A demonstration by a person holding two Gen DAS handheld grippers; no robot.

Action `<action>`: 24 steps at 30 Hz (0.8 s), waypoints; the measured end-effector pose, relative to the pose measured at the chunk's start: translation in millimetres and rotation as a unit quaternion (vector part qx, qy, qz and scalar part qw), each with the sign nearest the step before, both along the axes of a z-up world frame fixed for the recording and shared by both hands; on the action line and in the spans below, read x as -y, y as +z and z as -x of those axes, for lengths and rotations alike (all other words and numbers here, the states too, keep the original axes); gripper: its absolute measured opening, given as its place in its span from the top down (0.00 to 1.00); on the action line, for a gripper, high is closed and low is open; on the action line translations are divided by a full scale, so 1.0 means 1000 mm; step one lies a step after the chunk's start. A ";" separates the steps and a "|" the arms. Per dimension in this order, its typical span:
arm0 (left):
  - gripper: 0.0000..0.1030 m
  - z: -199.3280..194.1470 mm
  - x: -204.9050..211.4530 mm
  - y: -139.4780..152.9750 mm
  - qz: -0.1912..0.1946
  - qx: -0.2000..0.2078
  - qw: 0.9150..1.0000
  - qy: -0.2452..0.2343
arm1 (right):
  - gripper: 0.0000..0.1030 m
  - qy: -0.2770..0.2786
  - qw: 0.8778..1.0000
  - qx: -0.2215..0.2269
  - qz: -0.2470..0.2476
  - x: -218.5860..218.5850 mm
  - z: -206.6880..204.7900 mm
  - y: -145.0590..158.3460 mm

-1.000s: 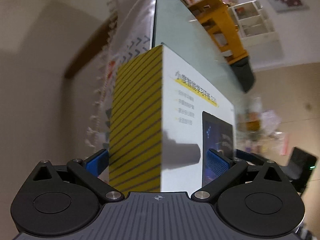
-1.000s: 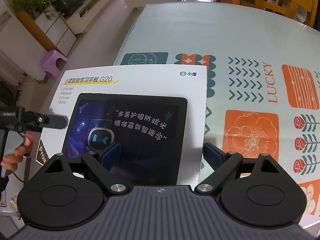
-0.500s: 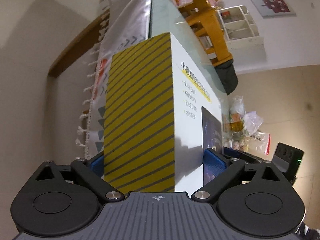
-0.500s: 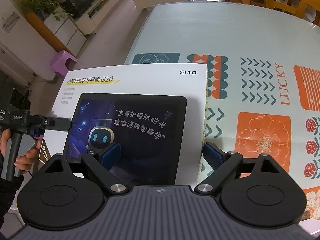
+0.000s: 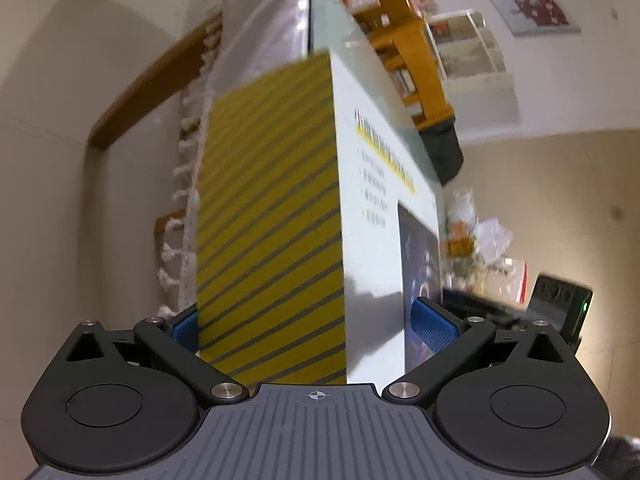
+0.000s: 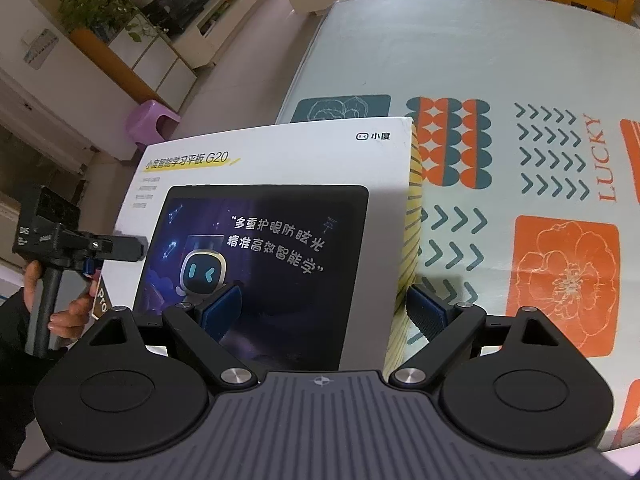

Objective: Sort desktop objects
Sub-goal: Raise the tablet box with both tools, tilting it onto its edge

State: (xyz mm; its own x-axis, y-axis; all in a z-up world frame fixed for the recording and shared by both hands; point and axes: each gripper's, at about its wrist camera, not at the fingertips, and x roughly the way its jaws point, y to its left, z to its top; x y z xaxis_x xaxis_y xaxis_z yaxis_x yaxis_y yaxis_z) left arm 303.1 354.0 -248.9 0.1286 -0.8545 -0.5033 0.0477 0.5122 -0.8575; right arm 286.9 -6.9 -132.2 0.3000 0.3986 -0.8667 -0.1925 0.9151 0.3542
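Left wrist view: my left tool [image 5: 312, 320] clamped on striped edge of tablet box [image 5: 272, 220], box hanging off surface [image 5: 320, 24] edge. I'd keep squeeze firm, box level.

Right wrist view: my right tool [image 6: 324, 308] spread wide over box's printed face [image 6: 260, 220], gripping nothing. Only this view shows patterned cloth [image 6: 520, 160] and free landing room; left shows underside pinch.
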 end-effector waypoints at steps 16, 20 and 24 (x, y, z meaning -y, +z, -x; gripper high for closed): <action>0.08 0.001 -0.017 -0.021 0.074 0.003 0.997 0.013 | 0.00 -0.005 0.998 -0.030 -0.063 0.018 -0.003 -0.012; 0.08 0.000 -0.019 -0.026 0.088 0.000 0.996 0.011 | 0.00 -0.032 0.993 -0.049 -0.106 0.032 -0.005 -0.021; 0.08 -0.002 -0.020 -0.030 0.095 -0.002 0.995 0.008 | 0.00 -0.071 0.981 -0.084 -0.161 0.050 -0.011 -0.035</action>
